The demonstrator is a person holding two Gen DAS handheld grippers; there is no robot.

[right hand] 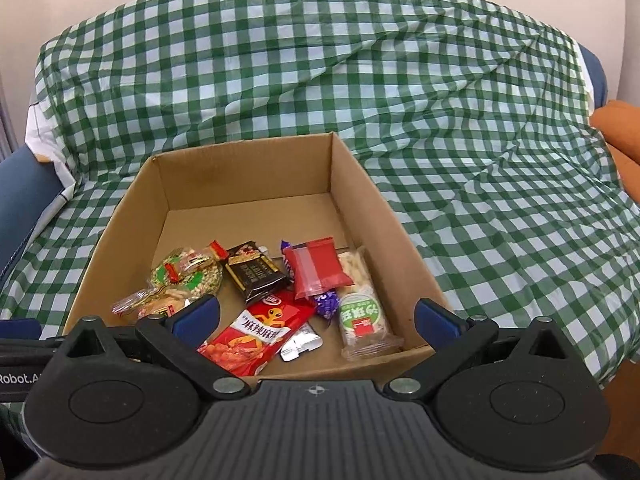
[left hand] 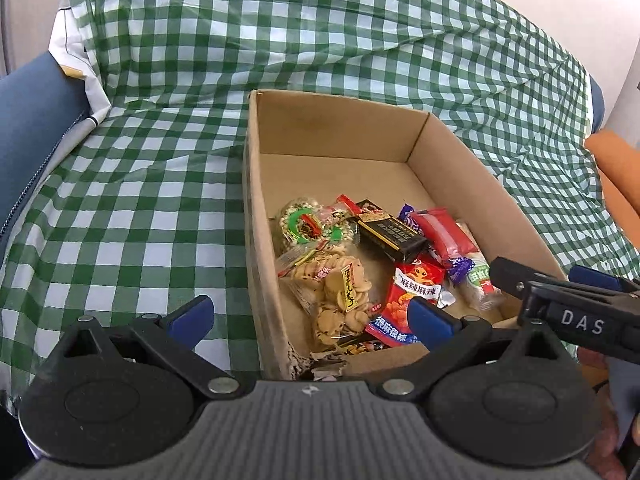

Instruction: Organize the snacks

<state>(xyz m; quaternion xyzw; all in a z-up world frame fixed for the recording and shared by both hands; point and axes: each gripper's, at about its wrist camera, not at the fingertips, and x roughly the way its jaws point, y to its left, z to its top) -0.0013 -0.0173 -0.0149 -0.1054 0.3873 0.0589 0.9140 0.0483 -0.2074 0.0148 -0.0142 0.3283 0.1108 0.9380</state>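
Observation:
An open cardboard box [left hand: 332,128] [right hand: 248,168] sits on a green checked cloth. Several wrapped snacks lie in its near half: a red spicy-snack pack [left hand: 412,296] [right hand: 260,332], a black bar [left hand: 392,236] [right hand: 254,276], a red packet [left hand: 444,232] [right hand: 318,268], a clear cracker bag [left hand: 340,300], a green round rice snack [left hand: 308,224] [right hand: 188,276] and a green-label rice cake [right hand: 362,316]. My left gripper [left hand: 310,320] is open and empty, straddling the box's near left wall. My right gripper [right hand: 316,318] is open and empty above the box's near edge; it also shows in the left wrist view [left hand: 568,300].
The green checked cloth [left hand: 160,200] [right hand: 500,200] covers a soft, wrinkled surface all around the box. A blue cushion [left hand: 32,120] lies at the left and an orange one [right hand: 618,128] at the right. A pale wall stands behind.

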